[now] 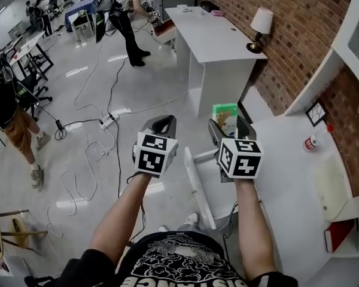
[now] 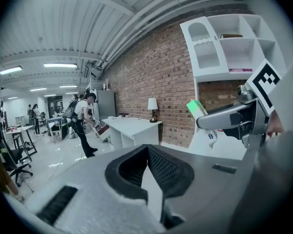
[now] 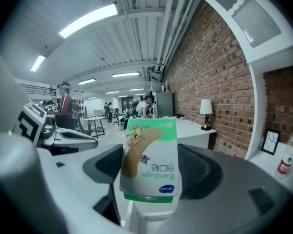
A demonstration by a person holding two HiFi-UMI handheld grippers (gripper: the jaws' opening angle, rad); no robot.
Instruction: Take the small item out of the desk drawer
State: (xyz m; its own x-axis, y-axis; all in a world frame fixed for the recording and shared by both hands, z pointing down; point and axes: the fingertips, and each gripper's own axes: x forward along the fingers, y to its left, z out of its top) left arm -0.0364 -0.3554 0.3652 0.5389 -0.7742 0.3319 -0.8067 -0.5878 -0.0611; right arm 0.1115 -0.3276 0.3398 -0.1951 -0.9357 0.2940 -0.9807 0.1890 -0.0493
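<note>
floor [image 1: 78,94]: pale, glossy, takes up the left half of the head view; cables [image 1: 90,160] loop across it.
wall [image 1: 287,34]: red brick, runs along the right side.
near desk [image 1: 287,178]: white top, lower right, under the right arm.
far desk [image 1: 218,43]: white, stands against the wall beyond the near desk.
shelf [image 2: 224,43]: white unit on the wall above the near desk; contents too small to tell.
people: one stands by the far desk's far end [image 1: 128,17], bent toward it; another is cut off at the left edge [image 1: 15,124].
drawer [image 1: 197,184]: white, pulled out from the near desk's left edge, just below the right gripper; inside mostly hidden.
left gripper [image 1: 160,123]: jaws closed tip to tip, nothing between them, held over the floor to the left of the drawer.
right gripper [image 1: 229,126]: jaws clamped on the box, one pad on each side, level with the left gripper and just beside it.
lamp [image 1: 260,26]: white shade, dark base, on the far desk against the wall.
box [image 3: 150,160]: green and white bandage carton, upright in the right gripper, up in the air above the open drawer, touching neither drawer nor desk; print reads upside down in the right gripper view.
frame [image 1: 316,112]: small, dark, leans at the wall behind the near desk.
bottle [image 1: 311,142]: small, red label, stands on the near desk near the wall.
</note>
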